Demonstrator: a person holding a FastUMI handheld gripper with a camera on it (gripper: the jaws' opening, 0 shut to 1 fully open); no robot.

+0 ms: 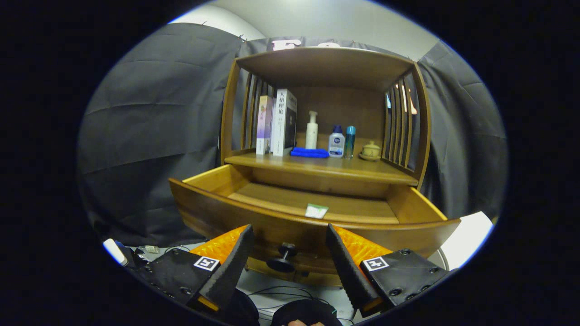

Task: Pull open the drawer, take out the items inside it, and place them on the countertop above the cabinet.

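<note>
Wooden drawer (213,213), one, pulled open, holding one small packet (316,211); one knob (284,258) between the gripper (288,233) fingers, spread apart.

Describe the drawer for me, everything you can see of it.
The drawer looks like brown varnished wood, pulled well out from under the countertop. Its curved front carries a dark round knob, which sits between the fingers of the open gripper, untouched. Inside, one small white-and-green packet lies flat near the front wall.
</note>
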